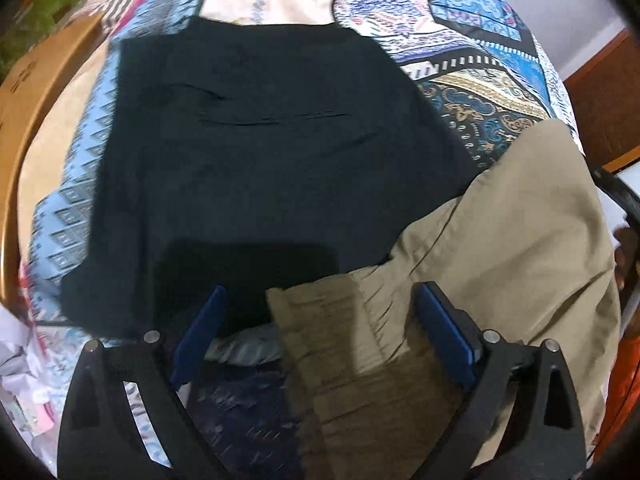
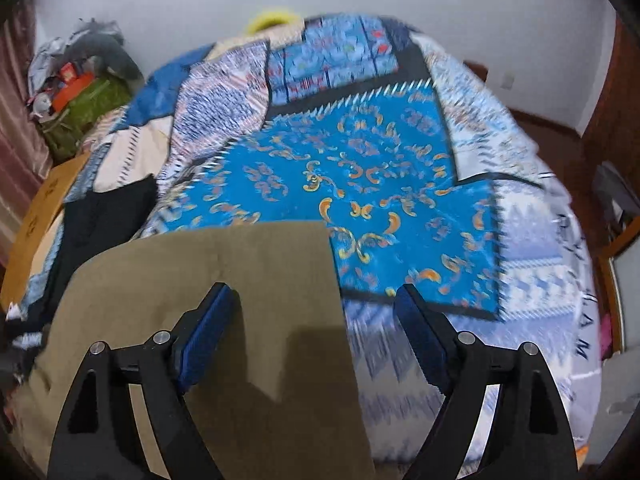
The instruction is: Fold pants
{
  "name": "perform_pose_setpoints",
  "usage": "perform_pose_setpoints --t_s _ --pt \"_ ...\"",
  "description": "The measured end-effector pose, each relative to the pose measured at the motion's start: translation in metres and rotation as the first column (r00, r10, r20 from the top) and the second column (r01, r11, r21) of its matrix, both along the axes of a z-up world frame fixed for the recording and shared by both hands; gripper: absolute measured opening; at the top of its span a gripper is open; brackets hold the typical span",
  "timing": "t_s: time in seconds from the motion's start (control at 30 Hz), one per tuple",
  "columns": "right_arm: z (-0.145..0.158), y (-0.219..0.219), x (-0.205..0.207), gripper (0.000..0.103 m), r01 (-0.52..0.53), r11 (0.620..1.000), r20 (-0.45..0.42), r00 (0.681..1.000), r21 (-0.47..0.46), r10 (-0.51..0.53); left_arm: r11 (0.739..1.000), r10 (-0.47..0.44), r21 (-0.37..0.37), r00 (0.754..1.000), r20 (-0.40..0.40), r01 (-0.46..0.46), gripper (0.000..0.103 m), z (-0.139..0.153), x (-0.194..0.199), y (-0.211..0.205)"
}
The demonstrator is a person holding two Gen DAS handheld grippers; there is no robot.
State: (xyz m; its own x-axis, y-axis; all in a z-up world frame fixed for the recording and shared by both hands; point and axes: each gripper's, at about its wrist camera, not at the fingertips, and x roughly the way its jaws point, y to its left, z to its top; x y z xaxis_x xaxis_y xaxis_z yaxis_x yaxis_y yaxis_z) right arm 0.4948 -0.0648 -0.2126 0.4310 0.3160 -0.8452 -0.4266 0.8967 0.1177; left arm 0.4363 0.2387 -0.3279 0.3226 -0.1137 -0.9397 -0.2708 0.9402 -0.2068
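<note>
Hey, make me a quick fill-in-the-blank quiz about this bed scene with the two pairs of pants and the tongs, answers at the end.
1. The khaki pants lie to the ____ of the dark pants in the left wrist view.
2. Both garments rest on a patterned ____.
3. The left tongs and right tongs both have their jaws ____, gripping nothing.
4. The pads on the tongs are ____ in colour.

Missing words: right; bedspread; open; blue

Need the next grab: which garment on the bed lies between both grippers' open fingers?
The khaki pants, not the dark garment, which lies flat farther ahead toward the left.
</note>
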Motion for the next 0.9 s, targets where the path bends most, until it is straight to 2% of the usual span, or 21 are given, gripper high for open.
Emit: perform_pose_setpoints --t_s 0.07,0.1,0.13,0.17,0.2,0.23,0.3,0.37,0.5,0.67,0.9 --pt "-0.004 0.001 0.008 0.076 0.016 0.998 -0.012 1.000 0.054 -0.015 1.000 -0.018 0.003 1.000 0.018 0.017 0.095 0.001 0.001 -0.001" --pt "-0.007 0.000 0.011 0.062 0.020 0.995 -0.032 0.999 0.094 -0.017 1.000 -0.029 0.002 0.999 0.041 0.029 0.089 0.003 -0.001 -0.002" --pt "-0.008 -0.001 0.012 0.055 0.018 0.990 -0.056 0.998 0.138 -0.011 0.999 -0.036 -0.002 0.998 0.054 0.037 0.084 0.004 -0.001 -0.002" --pt "-0.007 -0.001 0.011 0.042 0.016 0.987 -0.053 0.999 0.162 -0.008 0.999 -0.039 0.000 0.996 0.076 0.039 0.074 0.007 -0.004 -0.004" --pt "-0.006 0.002 0.008 0.035 0.010 0.987 -0.037 0.999 0.161 -0.004 0.999 -0.035 0.012 0.995 0.090 0.034 0.065 0.010 -0.007 -0.005" --pt "-0.006 0.005 0.005 0.033 0.012 0.989 -0.027 1.000 0.150 -0.008 0.998 -0.033 0.055 0.994 0.106 0.027 0.061 0.015 -0.010 -0.009" --pt "-0.003 0.012 -0.003 0.015 0.005 0.992 -0.002 1.000 0.124 -0.004 0.993 -0.042 0.119 0.991 0.130 0.027 0.055 0.021 -0.014 -0.015" --pt "0.003 0.017 -0.010 0.011 0.003 0.996 0.019 1.000 0.089 -0.005 0.986 -0.042 0.163 0.988 0.150 0.017 0.053 0.028 -0.018 -0.017" --pt "0.024 0.014 -0.020 0.010 -0.003 0.998 0.073 0.997 0.056 -0.001 0.979 -0.039 0.203 0.983 0.181 0.001 0.048 0.050 -0.026 -0.015" --pt "0.076 -0.001 -0.036 0.010 -0.018 0.995 0.129 0.992 0.101 0.005 0.965 -0.059 0.263 0.963 0.263 -0.013 0.047 0.101 -0.039 -0.018" --pt "0.147 -0.029 -0.087 0.009 -0.032 0.992 0.242 0.970 0.121 0.001 0.963 -0.087 0.270 0.922 0.377 -0.020 0.046 0.170 -0.069 -0.034"
